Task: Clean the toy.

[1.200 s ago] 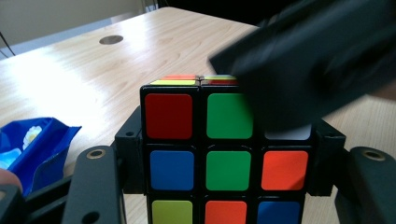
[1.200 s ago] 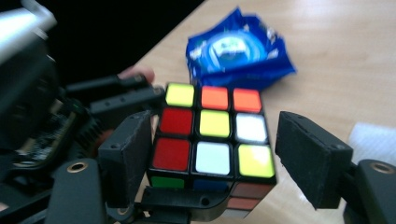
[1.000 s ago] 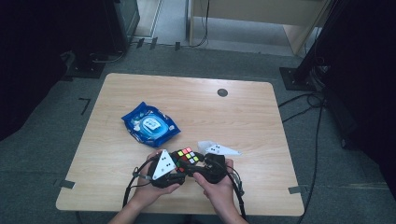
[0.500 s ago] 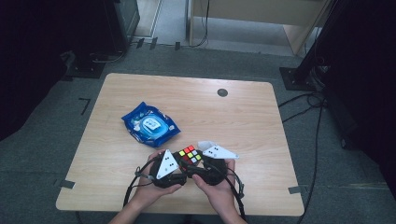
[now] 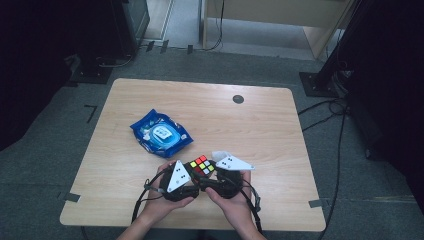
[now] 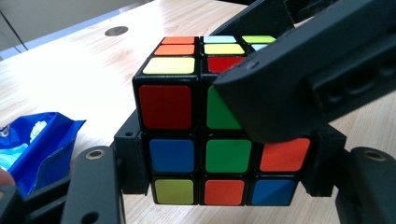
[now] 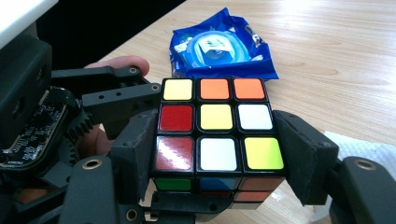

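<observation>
Both claws clamp the cube (image 5: 201, 165) between them: the left gripper (image 5: 192, 182) pinches its lower layers, the right gripper (image 5: 216, 177) its top layer. Its colours are scrambled on every visible face, so by my judgement nearly all the twisting remains.

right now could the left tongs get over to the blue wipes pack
Probably not yet: the left tongs are clamped on the scrambled colour cube, shared with the right tongs. Once released, bare wooden table lies toward the blue plastic wipes pack.
</observation>
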A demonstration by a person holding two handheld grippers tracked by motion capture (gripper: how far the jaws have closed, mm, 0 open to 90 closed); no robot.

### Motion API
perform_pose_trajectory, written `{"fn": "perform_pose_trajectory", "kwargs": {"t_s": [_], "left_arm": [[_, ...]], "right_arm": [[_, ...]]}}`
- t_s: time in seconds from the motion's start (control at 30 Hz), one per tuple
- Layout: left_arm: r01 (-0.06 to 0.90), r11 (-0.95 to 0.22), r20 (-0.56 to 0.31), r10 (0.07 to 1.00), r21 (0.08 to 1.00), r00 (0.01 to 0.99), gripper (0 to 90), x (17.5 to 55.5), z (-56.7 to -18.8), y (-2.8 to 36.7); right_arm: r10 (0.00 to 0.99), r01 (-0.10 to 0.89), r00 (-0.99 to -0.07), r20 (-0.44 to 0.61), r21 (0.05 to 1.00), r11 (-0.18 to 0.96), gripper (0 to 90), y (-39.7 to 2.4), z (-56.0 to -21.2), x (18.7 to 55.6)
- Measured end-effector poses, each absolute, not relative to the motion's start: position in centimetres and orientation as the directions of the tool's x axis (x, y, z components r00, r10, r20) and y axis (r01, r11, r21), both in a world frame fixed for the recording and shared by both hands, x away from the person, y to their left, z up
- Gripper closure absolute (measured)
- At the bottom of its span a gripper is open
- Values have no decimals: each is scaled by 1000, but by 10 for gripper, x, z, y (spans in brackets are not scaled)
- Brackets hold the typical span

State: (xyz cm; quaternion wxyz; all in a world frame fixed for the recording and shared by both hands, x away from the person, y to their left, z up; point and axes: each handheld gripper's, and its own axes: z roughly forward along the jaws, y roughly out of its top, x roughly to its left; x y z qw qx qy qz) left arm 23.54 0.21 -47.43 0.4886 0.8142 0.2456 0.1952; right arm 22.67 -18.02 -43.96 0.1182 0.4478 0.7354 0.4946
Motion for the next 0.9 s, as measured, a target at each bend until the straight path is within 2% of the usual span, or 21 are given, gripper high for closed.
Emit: {"fn": "perform_pose_trajectory", "kwargs": {"t_s": [0.23,0.6,0.67,0.7,0.77,0.9], "left_arm": [[204,-405,84,590,891,803,338,235,-475,2],[185,-402,103,597,897,796,341,234,-473,3],[202,-375,75,608,905,791,342,236,-471,6],[237,-347,34,622,908,782,342,241,-469,11],[284,-300,-26,646,911,763,342,249,-468,21],[355,-225,-110,688,907,717,342,262,-465,42]], "right_arm": [[785,525,-580,218,837,155,344,-174,-439,224],[764,543,-596,248,826,154,338,-177,-440,227],[754,540,-603,262,830,143,332,-178,-439,228],[726,534,-618,302,839,106,291,-182,-435,229],[707,527,-624,333,847,65,272,-189,-432,230],[724,497,-603,335,868,12,274,-201,-433,231]]}}
